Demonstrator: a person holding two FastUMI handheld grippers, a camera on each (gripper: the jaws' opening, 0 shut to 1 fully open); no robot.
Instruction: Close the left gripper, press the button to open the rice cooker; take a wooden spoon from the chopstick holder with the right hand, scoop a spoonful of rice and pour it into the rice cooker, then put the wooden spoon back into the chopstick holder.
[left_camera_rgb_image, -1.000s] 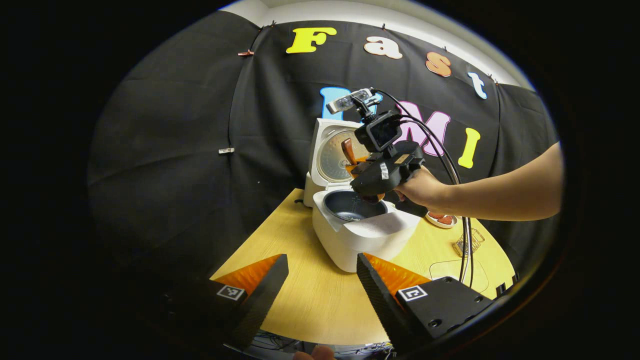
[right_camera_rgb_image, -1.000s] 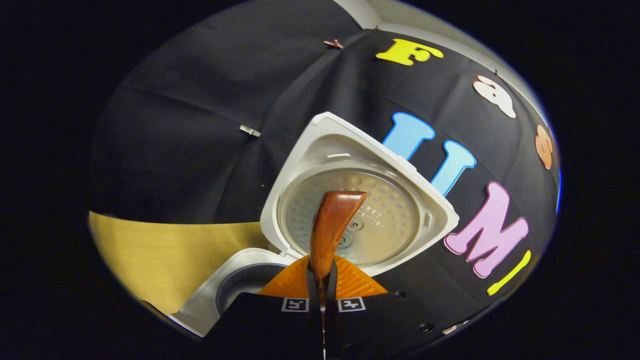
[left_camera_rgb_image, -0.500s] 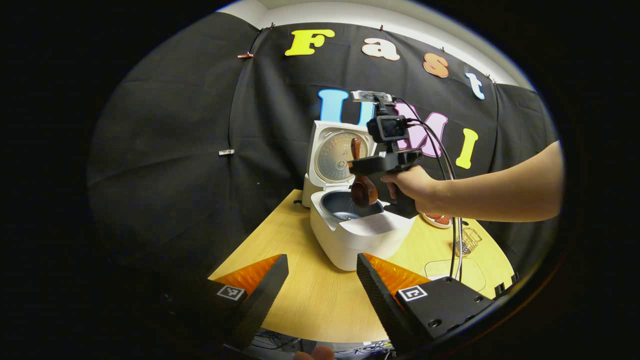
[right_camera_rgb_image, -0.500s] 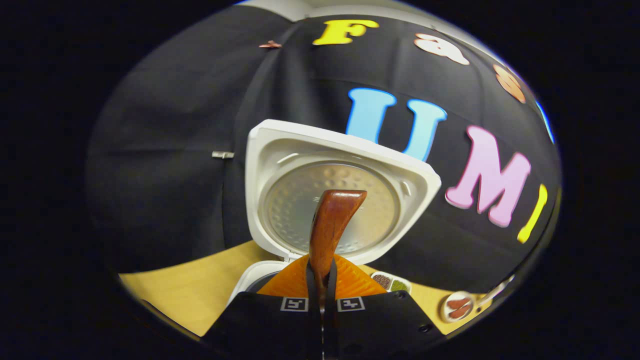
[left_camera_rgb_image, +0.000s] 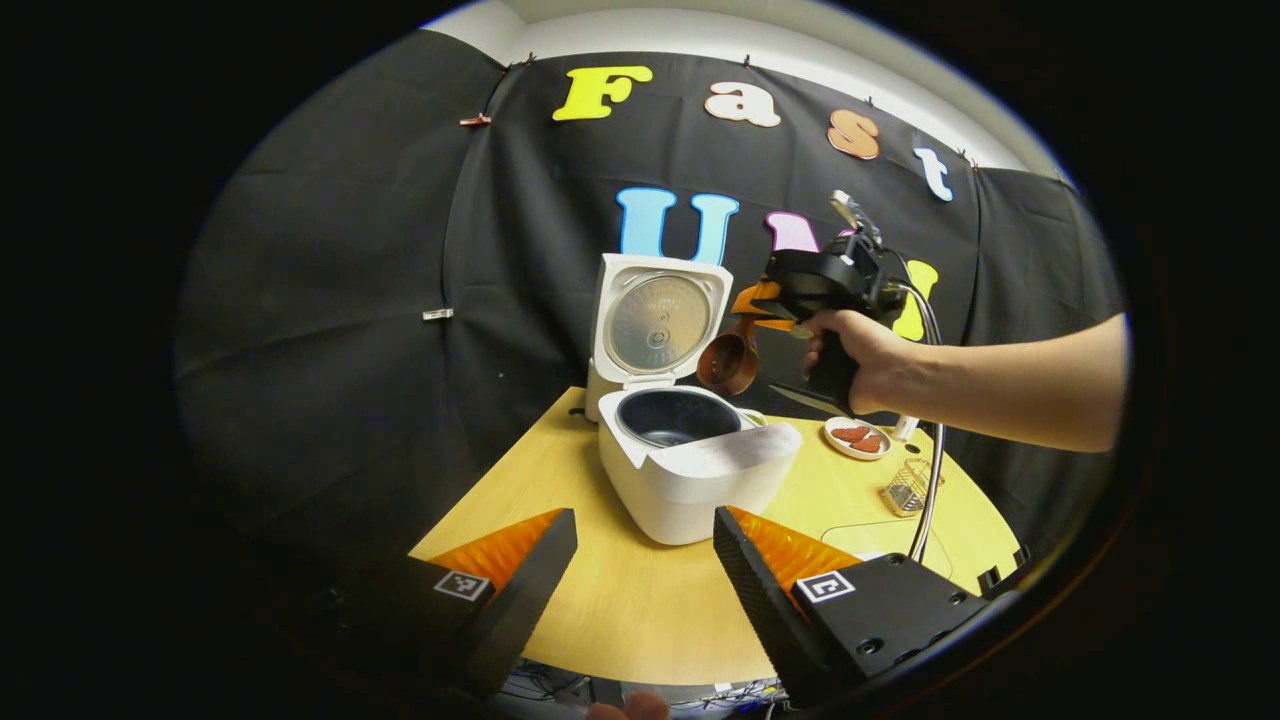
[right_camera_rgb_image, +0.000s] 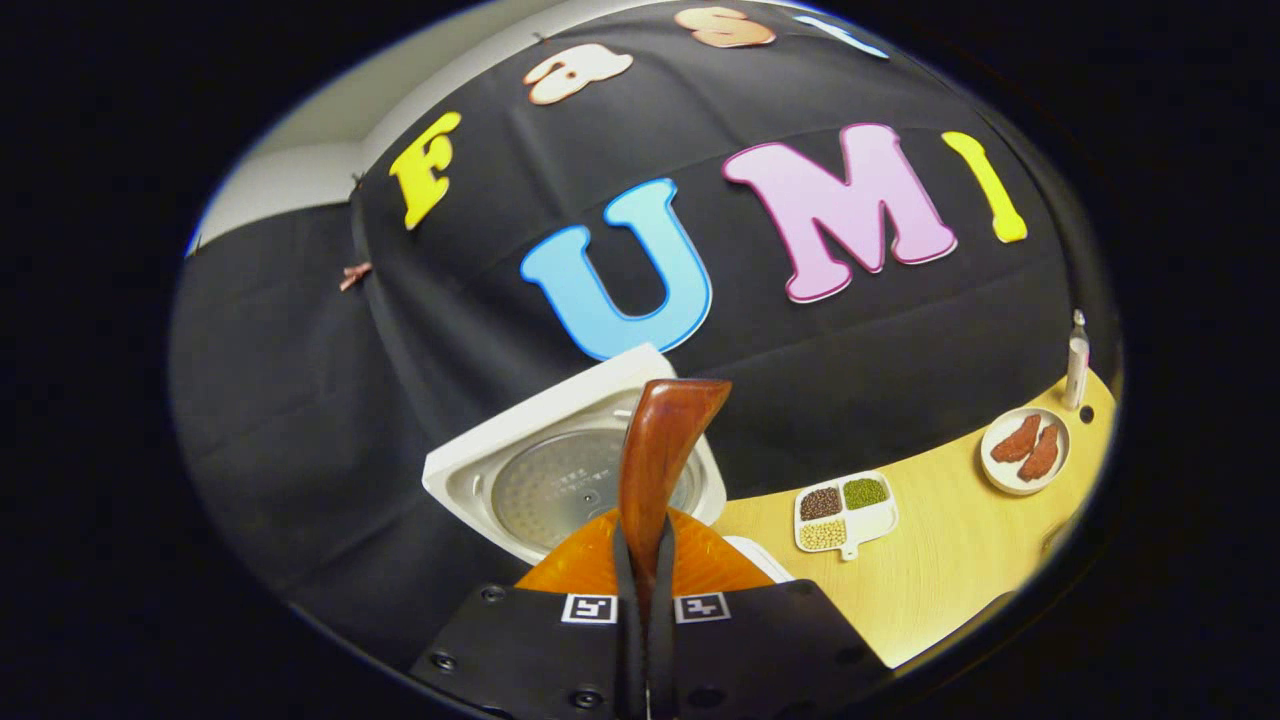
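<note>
Left gripper view: cooker (left_camera_rgb_image: 690, 470) open at centre; left gripper (left_camera_rgb_image: 640, 560) wide; right gripper (left_camera_rgb_image: 765, 303) clamping spoon (left_camera_rgb_image: 728, 360) above pot. Pouring judged done; next, return to holder (left_camera_rgb_image: 908, 487), lower right.

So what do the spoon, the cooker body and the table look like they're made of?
Spoon: reddish-brown wood, glossy, probably varnished, with highlights along the handle.
Cooker: smooth white, likely plastic; dark inner pot.
Table: pale wood-grain top, matte; solid or laminate, can't tell.
</note>
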